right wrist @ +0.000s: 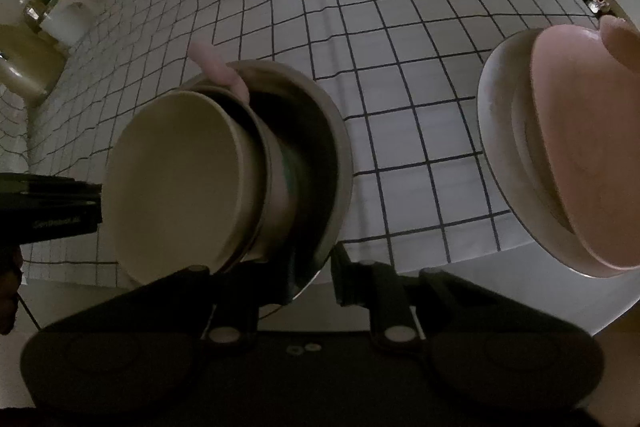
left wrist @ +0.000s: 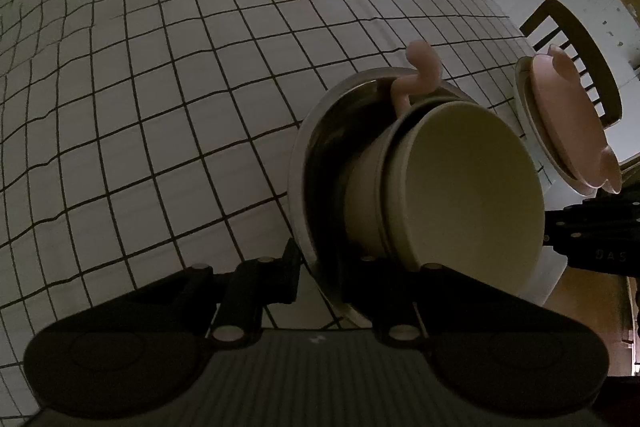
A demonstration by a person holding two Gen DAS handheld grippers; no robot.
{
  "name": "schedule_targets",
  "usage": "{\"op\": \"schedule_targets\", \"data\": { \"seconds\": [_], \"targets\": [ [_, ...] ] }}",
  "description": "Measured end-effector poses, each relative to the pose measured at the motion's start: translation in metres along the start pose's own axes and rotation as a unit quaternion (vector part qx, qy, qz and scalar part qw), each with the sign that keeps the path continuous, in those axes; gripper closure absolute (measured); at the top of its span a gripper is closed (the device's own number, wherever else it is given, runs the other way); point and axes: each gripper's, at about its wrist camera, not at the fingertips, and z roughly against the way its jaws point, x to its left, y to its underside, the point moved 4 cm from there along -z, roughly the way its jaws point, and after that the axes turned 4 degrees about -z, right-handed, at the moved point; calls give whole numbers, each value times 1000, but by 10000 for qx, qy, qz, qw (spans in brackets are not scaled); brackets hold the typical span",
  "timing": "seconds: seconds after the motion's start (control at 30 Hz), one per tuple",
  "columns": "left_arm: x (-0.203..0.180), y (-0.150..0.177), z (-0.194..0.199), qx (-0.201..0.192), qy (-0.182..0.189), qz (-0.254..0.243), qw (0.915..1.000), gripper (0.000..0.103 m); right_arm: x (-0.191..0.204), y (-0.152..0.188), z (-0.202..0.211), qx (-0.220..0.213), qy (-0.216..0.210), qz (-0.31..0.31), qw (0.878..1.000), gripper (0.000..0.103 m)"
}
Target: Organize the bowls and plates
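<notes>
**Left wrist view.**
- Left gripper (left wrist: 326, 269): fingers clamped across the rim of the steel bowl (left wrist: 308, 163), one outside, one inside.
- Steel bowl: widest vessel, holding a nested stack; seems to sit on, or just above, the near edge of the checked cloth (left wrist: 160, 87) covering the worktop. Whether it is lifted cannot be told.
- Cream bowls (left wrist: 460, 187): at least two, nested inside the steel bowl, mouths toward the camera.
- Pink handle (left wrist: 416, 75): curled, soft-looking; pokes up behind the cream bowls.
- Plate stack (left wrist: 528, 119): pale plate under a pink eared dish (left wrist: 568, 123); well apart, near the worktop edge.
- Wooden chair (left wrist: 576, 51): beyond the stack.

**Right wrist view.**
- Right gripper (right wrist: 312, 277): fingers pinching the opposite side of the steel bowl rim (right wrist: 340, 163), one either side.
- Left gripper body (right wrist: 48, 211): visible at the far side.
- Pink eared dish (right wrist: 580, 155): on its pale plate, to the right.

**Handling note.** The nested load is likely top-heavy; steel is stiff and slippery, so the thin rim grip could slide. Cream bowls may be breakable. Two opposed rim holds, kept level, suit it best.
</notes>
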Motion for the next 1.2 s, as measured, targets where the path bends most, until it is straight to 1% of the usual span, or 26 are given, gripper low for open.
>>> {"op": "schedule_targets", "data": {
  "seconds": [0.13,0.37,0.67,0.77,0.93,1.2],
  "targets": [
    [-3,2,2,-29,-53,-20,10000,88,4,2,-1,-95,125,178,9997,85],
    [-11,-2,11,-100,-83,-92,9999,88,4,5,6,-221,113,207,9995,85],
    [-39,-23,32,-295,-89,-336,9990,88,-9,5,38,-538,115,161,9984,85],
    [-57,-36,37,-372,-44,-484,9981,88,-19,2,53,-664,134,111,9976,85],
    [-94,-68,37,-489,77,-837,9953,88,-47,-6,79,-900,264,-98,9955,85],
    [-170,-118,13,-558,301,-1525,9863,88,-114,-19,112,-1223,554,-653,9888,85]
  ]
}}
